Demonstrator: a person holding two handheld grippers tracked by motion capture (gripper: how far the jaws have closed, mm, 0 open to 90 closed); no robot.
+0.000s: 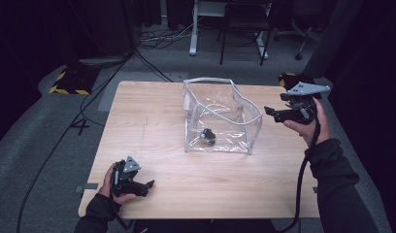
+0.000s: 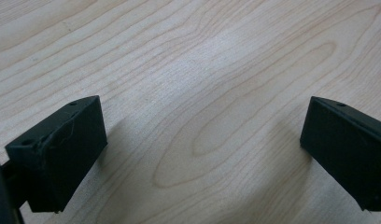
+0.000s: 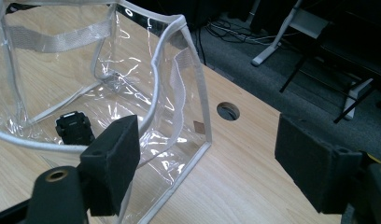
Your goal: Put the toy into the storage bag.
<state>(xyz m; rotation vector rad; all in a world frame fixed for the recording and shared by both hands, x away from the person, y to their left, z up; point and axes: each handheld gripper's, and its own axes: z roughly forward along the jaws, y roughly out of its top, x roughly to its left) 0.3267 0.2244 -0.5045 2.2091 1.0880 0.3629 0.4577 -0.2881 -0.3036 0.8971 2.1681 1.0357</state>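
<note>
1. A clear plastic bag (image 1: pixel 220 116) with white trim stands open-topped at the middle of the wooden bench (image 1: pixel 152 121), a small black object (image 1: pixel 207 136) lying on its floor.
2. The right gripper (image 1: pixel 270 112) hangs just beside the bag's right wall, jaws wide and empty.
3. The left gripper (image 1: pixel 148 187) rests near the bench's front-left corner, well apart from the bag, jaws wide over bare wood.

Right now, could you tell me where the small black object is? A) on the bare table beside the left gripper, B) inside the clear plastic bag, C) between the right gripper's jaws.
B: the small black object lies on the floor of the clear plastic bag, with both grippers away from it.
</note>
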